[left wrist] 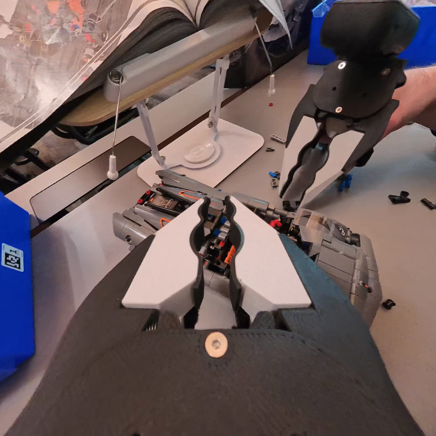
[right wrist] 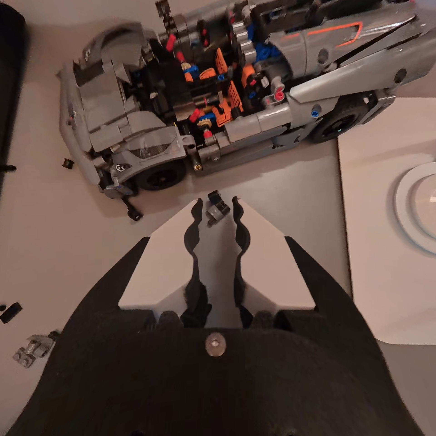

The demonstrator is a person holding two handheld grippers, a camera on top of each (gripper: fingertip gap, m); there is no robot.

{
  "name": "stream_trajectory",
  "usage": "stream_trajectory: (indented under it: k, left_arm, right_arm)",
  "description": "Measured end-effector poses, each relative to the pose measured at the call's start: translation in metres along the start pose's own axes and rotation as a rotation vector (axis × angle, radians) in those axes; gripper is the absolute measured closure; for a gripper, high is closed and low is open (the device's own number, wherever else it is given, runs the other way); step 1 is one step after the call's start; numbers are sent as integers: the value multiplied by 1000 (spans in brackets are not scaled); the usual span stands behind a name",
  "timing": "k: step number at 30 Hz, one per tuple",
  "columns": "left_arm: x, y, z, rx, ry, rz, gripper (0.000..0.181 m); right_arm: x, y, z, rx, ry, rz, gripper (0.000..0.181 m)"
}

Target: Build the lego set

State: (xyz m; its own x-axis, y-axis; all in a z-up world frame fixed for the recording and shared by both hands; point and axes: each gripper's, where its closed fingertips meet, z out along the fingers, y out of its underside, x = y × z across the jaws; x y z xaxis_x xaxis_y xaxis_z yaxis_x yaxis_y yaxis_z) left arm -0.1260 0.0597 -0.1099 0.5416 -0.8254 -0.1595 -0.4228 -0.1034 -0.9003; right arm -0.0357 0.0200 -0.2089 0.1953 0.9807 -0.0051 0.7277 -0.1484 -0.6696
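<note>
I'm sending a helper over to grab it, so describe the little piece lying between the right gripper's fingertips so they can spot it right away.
Start at the grey lego car on the pale table. Just in front of its near side, between the open fingers of the right gripper, lies a small black-and-grey piece. Unlike the all-black bits scattered nearby, it is two-toned, with a grey block joined to a black clip.

In the left wrist view, the left hand-held gripper (left wrist: 215, 200) covered the middle of the grey lego car (left wrist: 342, 254), so what its fingertips touched could not be told. The blue bin (left wrist: 14, 295) was cut by the left edge. In the right wrist view, the car's tail ran off the top edge, and the small black-and-grey piece (right wrist: 217, 208) between the right hand-held gripper (right wrist: 217, 200) fingertips was too blurred to identify.
</note>
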Motion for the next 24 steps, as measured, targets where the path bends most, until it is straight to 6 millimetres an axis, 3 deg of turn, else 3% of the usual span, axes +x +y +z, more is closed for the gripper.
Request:
stream_trajectory:
  k: [10, 20, 24]
  left_arm:
    - [5, 12, 11, -83, -5, 47, 170]
    - [25, 21, 20, -150, 75, 79, 170]
    - [34, 25, 28, -184, 100, 97, 170]
  right_arm:
    - [-4, 10, 6, -57, -20, -12, 161]
    - [10, -28, -9, 167, 41, 49, 163]
    - [12, -38, -4, 209, 56, 64, 163]
